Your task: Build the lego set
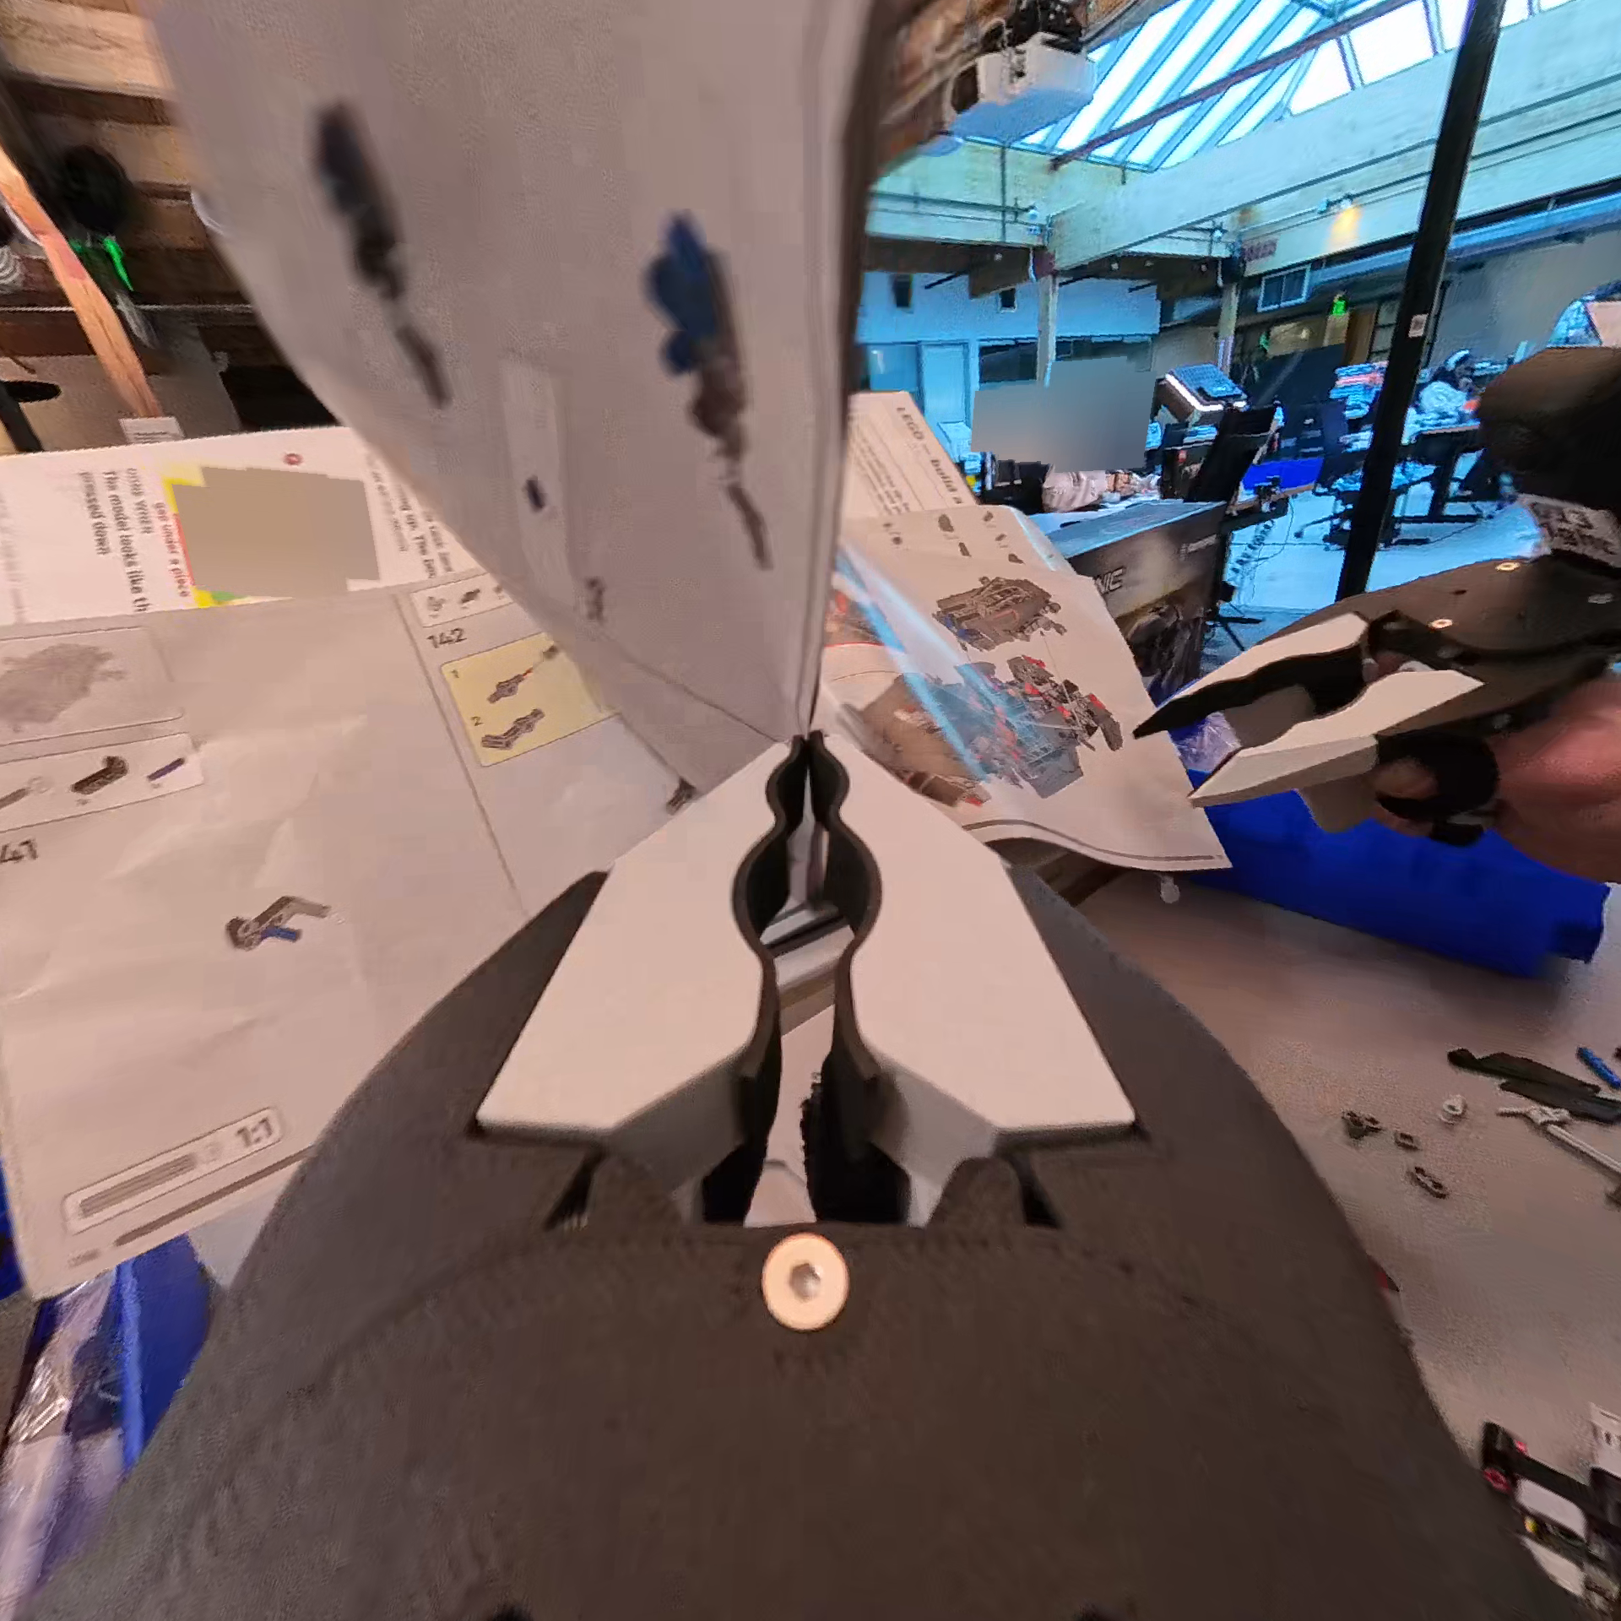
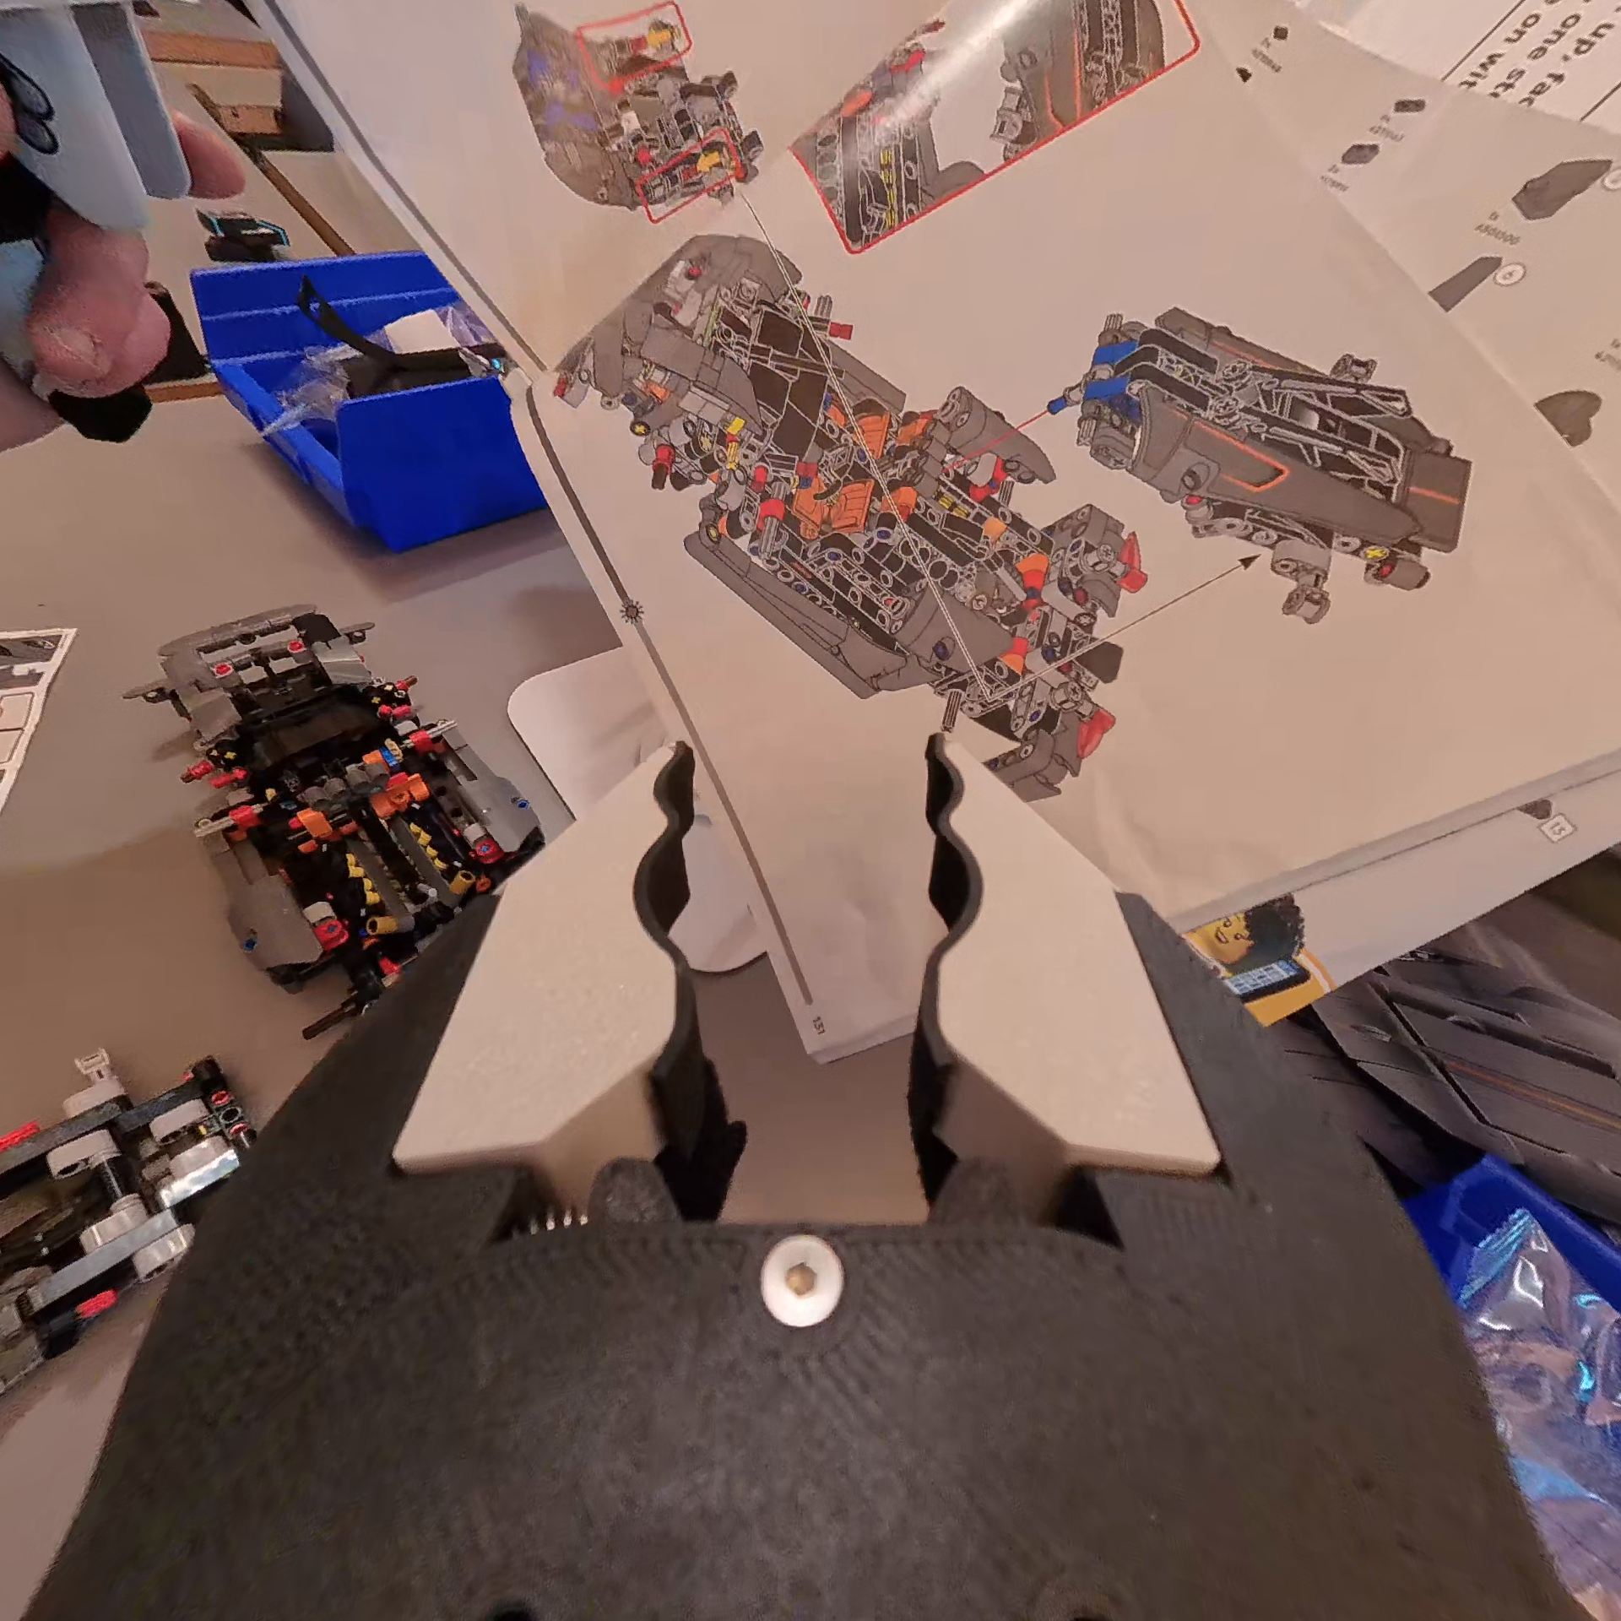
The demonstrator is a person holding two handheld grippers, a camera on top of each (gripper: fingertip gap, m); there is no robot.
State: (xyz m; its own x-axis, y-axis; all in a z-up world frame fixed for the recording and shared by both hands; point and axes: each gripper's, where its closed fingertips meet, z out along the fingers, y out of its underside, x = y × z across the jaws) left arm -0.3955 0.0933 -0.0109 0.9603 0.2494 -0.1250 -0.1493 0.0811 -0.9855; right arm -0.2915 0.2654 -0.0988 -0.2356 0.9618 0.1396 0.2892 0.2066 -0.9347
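Turning a page: left gripper clenched on a sheet of the instruction booklet, lifted upright.
Left wrist view: loose lego parts lie on the table; right gripper hangs released.
Right wrist view: right gripper released, empty, before the booklet.
Progress: half-built lego car on the table's left, bodywork apparently left.
Axis: car's long axis runs away from the camera, grey end farthest.

Skylight daylight; blurred page, fisheye-bent edges.
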